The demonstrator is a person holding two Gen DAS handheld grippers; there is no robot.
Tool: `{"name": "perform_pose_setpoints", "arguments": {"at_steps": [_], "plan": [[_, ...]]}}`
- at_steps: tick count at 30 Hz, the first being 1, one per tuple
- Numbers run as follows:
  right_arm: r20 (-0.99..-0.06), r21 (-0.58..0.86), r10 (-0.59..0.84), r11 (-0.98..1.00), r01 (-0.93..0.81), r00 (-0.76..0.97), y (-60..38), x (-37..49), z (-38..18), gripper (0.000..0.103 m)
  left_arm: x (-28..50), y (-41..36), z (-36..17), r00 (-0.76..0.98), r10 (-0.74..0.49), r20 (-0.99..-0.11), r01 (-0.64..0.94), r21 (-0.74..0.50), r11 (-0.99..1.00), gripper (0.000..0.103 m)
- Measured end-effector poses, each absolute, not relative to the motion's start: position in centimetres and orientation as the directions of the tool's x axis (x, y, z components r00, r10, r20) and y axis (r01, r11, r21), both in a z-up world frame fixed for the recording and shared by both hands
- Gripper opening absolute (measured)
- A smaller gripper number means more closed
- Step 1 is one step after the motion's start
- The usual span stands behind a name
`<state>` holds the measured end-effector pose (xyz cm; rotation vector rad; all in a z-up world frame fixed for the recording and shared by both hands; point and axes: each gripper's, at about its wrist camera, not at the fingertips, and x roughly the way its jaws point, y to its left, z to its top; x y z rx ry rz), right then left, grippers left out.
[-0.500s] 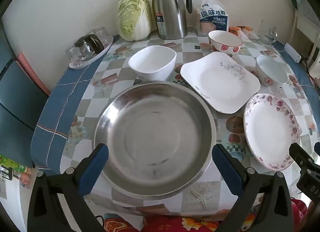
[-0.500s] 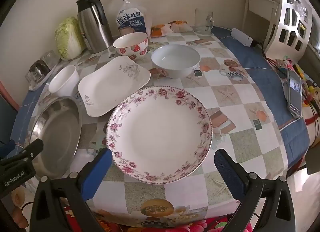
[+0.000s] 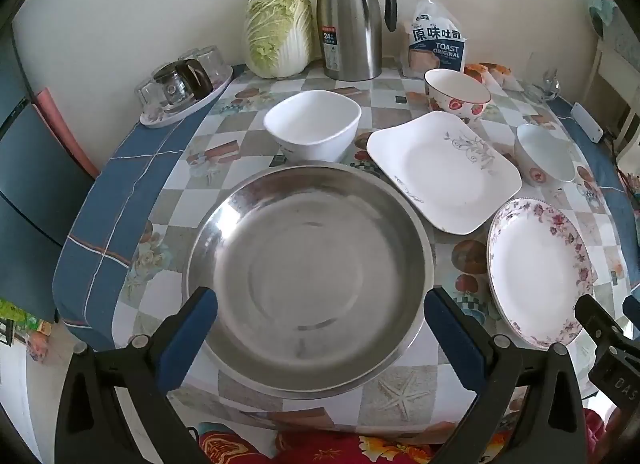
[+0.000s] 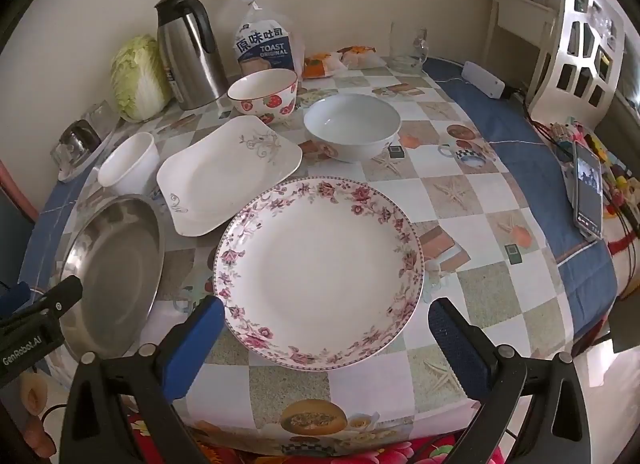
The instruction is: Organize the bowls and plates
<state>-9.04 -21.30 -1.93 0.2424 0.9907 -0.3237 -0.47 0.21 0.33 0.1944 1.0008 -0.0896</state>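
A wide, shallow steel pan (image 3: 310, 280) sits at the near edge of a round table (image 4: 500, 264), its brushed, shiny surface catching the light; the near rim dips behind the blue pads of the left tongs (image 3: 320, 328), which stand wide apart with nothing between them. Just to its right lies a round white plate with a pink flower border (image 4: 320, 272), glossy and slightly dished; its near edge falls between the spread, empty fingers of the right tongs (image 4: 324, 328), which hang above it without touching. Behind these two, a white square plate (image 4: 228, 171) with rounded corners and a faint grey vine pattern lies close against the flowered plate; whether their rims touch is hard to tell. Further back stand three bowls: a plain white squarish bowl (image 3: 312, 123) on the left, a strawberry-printed bowl (image 4: 264, 93) with a dark rim, and a pale round bowl (image 4: 352, 125) on the right. The table wears a checked plastic cloth printed with starfish and fruit, edged in blue. Along the wall stand a cabbage (image 3: 280, 29), a steel jug (image 3: 350, 15) with a black handle, and a bag of toast bread (image 3: 436, 39). A tray of upturned glasses (image 3: 184, 91) at far left is blurred. A phone (image 4: 588, 187) lies at the right edge, partly curved away by the lens.
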Motion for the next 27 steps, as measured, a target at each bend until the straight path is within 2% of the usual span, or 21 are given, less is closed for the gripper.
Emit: {"name": "perform_pose_setpoints", "arguments": {"at_steps": [27], "plan": [[-0.854, 0.095, -0.133, 0.911, 0.402, 0.503, -22.07, -9.13, -2.40, 0.103, 0.40, 0.43, -0.47, 0.504, 0.038, -0.863, 0.178, 0.147, 0.973, 0.103]]}}
